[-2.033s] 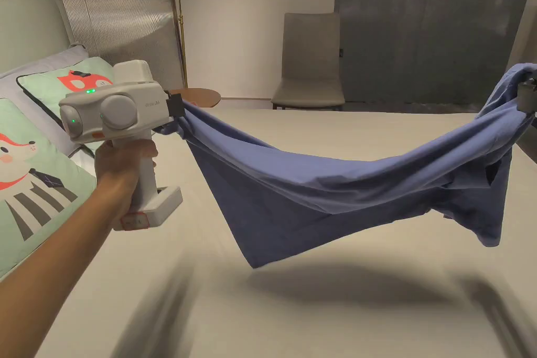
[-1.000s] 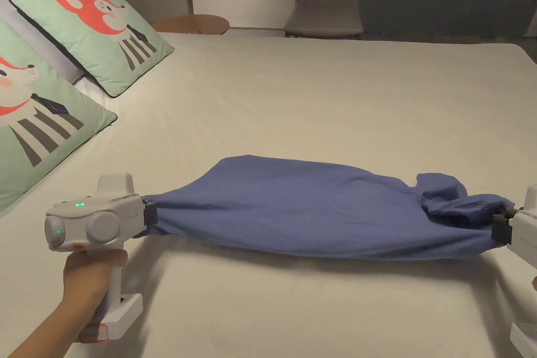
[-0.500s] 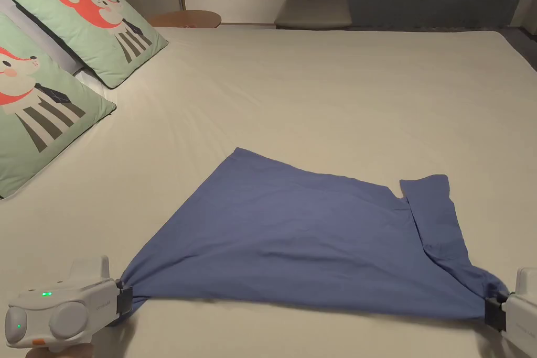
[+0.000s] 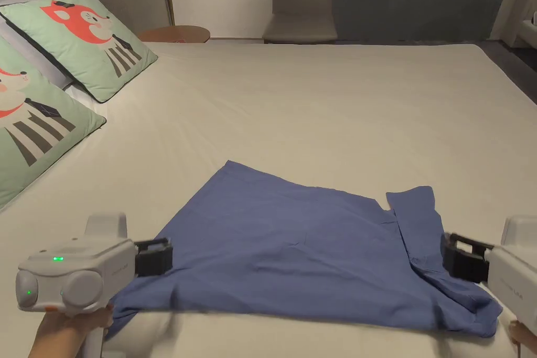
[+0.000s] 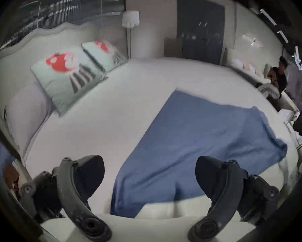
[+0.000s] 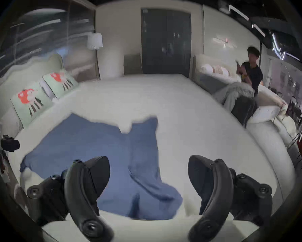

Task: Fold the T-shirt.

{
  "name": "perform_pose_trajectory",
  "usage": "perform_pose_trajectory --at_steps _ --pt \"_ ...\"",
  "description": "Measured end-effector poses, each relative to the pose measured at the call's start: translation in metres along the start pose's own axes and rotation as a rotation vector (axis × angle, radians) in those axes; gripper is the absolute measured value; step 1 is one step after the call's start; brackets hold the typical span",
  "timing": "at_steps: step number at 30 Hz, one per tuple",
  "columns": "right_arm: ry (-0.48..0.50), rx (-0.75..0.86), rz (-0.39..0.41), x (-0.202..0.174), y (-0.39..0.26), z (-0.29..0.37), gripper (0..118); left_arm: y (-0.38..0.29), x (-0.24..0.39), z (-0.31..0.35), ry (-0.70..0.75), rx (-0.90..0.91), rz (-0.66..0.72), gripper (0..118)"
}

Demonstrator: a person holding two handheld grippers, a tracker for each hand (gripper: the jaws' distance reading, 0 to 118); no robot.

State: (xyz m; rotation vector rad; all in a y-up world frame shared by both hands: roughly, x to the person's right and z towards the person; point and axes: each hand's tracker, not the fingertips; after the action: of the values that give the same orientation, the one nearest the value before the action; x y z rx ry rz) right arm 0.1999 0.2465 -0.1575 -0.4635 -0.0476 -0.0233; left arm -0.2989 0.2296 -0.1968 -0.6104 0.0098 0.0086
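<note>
A blue T-shirt (image 4: 299, 249) lies spread flat on the near part of the cream bed (image 4: 325, 102), one sleeve (image 4: 419, 217) pointing away at its right. My left gripper (image 4: 157, 258) hovers just above the shirt's near left corner, open and holding nothing. My right gripper (image 4: 457, 258) hangs open over the shirt's right end. In the left gripper view the T-shirt (image 5: 199, 141) lies between and beyond the spread jaws of the left gripper (image 5: 149, 177). In the right gripper view the T-shirt (image 6: 97, 146) lies under the right gripper (image 6: 149, 174), its jaws wide apart.
Two green cushions with fox pictures (image 4: 92, 39) lean at the bed's left edge. Beyond the bed stand a round wooden side table (image 4: 175, 34), a chair (image 4: 299, 23) and a dark door. Another person (image 6: 252, 71) is at a second bed to the right.
The shirt, held stretched in the air two seconds ago, was lowered and pulled flat onto the bed. Both grippers have since opened, let go of it and lifted slightly.
</note>
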Motion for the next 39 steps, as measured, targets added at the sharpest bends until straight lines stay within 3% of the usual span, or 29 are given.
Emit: perform_pose_trajectory --at_steps 8,10,11,13,14,15,21,25,32,36,38,39 --pt "-0.033 0.261 0.043 -0.031 0.043 0.029 96 0.052 0.049 0.051 -0.072 0.421 0.033 105" --pt "-0.053 0.292 0.049 -0.036 0.044 0.032 86 0.055 0.058 0.057 -0.063 0.460 0.029 98" --pt "-0.057 0.295 0.050 -0.038 0.044 0.033 72 0.055 0.057 0.054 -0.065 0.466 0.026 89" --pt "-0.072 0.308 0.051 -0.040 0.042 0.033 23 0.055 0.060 0.055 -0.093 0.482 0.017 37" --pt "-0.075 0.310 0.051 -0.043 0.042 0.036 4 0.055 0.061 0.054 -0.107 0.479 0.012 2" --pt "-0.074 0.313 0.051 -0.043 0.041 0.035 1 0.055 0.059 0.048 -0.120 0.465 0.007 0" --pt "-0.070 0.316 0.061 -0.042 0.043 0.029 1 0.057 0.064 0.031 -0.129 0.406 -0.018 0" --pt "-0.073 0.309 0.057 -0.034 0.046 0.017 1 0.075 0.064 0.001 -0.139 0.272 -0.010 0" --pt "-0.091 0.283 0.066 -0.026 0.054 -0.007 1 0.118 0.058 -0.102 -0.210 0.052 -0.067 0" --pt "-0.109 0.248 0.067 -0.013 0.052 -0.038 1 0.137 0.063 -0.182 -0.193 -0.088 -0.176 0" --pt "-0.120 0.226 0.070 -0.011 0.055 -0.047 1 0.143 0.070 -0.220 -0.180 -0.147 -0.221 14" --pt "-0.125 0.215 0.073 -0.010 0.055 -0.053 1 0.143 0.074 -0.233 -0.181 -0.185 -0.252 40"
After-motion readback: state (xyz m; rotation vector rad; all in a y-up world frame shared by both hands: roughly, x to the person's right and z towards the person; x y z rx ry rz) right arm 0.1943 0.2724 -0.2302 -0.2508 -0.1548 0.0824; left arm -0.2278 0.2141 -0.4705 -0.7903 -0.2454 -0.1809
